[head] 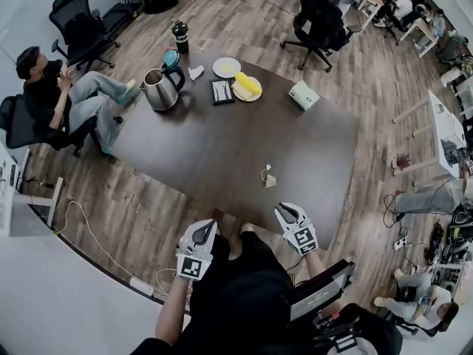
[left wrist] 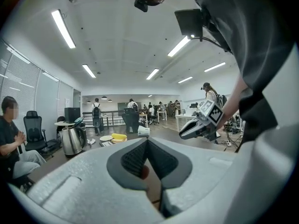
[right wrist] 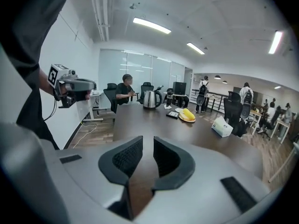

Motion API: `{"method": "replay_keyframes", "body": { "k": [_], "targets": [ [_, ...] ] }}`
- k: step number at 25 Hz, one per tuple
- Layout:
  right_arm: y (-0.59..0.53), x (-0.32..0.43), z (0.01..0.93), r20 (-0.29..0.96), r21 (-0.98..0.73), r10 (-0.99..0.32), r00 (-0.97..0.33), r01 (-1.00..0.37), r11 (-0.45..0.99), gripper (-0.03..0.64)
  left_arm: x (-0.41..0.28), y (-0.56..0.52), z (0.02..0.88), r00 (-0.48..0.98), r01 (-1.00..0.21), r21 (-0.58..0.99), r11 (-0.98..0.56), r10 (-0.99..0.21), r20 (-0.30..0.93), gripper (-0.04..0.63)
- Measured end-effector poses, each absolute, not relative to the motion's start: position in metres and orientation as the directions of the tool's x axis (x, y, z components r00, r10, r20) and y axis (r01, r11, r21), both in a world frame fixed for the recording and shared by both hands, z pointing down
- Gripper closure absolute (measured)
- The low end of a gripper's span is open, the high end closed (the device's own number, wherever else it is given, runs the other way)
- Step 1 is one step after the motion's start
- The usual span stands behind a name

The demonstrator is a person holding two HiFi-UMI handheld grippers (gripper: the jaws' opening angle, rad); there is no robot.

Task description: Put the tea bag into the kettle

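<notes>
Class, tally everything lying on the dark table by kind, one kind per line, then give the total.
Kettle: 1
Plates: 2
Yellow item on one plate: 1
Dark flat item: 1
Tissue box: 1
Tea bag: 1
Dark bottle: 1
Small white item beside the kettle: 1
Total: 9

A small pale tea bag [head: 269,178] with a thin string lay flat on the dark table, a little ahead of the right gripper [head: 287,213] and touching nothing else. A steel kettle [head: 157,89] with a black handle stood upright at the table's far corner, well away from both grippers, ahead and to the left of the left gripper [head: 207,230].
</notes>
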State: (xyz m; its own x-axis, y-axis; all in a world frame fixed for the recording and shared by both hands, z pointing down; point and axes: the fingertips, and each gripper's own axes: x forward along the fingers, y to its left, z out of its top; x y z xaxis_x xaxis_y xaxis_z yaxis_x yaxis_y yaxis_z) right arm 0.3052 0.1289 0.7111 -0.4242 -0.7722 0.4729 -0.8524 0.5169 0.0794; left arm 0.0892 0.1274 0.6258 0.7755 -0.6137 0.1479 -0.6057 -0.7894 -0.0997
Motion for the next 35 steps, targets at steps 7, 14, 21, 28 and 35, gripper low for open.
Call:
{"method": "replay_keyframes", "body": {
  "k": [7,14,21,28,35],
  "targets": [
    [0.088,0.326,0.761,0.584,0.128,-0.698,-0.415,-0.802,0.584,0.538,0.067,0.119,0.637,0.694,-0.691,-0.072,-0.719,-0.688,0.213,0.594],
    [0.045,0.353,0.811,0.658,0.122,-0.629,-0.415,-0.765,0.632,0.535,0.081,0.126,0.643,0.631,-0.730,-0.099,-0.676,-0.723,0.283,0.594],
    [0.022,0.361,0.863,0.728,0.055,-0.529,-0.435,-0.733,0.678,0.535,0.094,0.117,0.639,0.570,-0.769,-0.121,-0.628,-0.759,0.315,0.594],
    [0.018,0.360,0.886,0.768,0.007,-0.464,-0.441,-0.719,0.695,0.537,0.103,0.115,0.643,0.536,-0.792,-0.118,-0.599,-0.775,0.334,0.594],
    [0.016,0.362,0.888,0.762,-0.002,-0.469,-0.447,-0.725,0.689,0.609,0.106,0.108,0.640,0.523,-0.803,-0.123,-0.584,-0.788,0.324,0.594]
  ]
}}
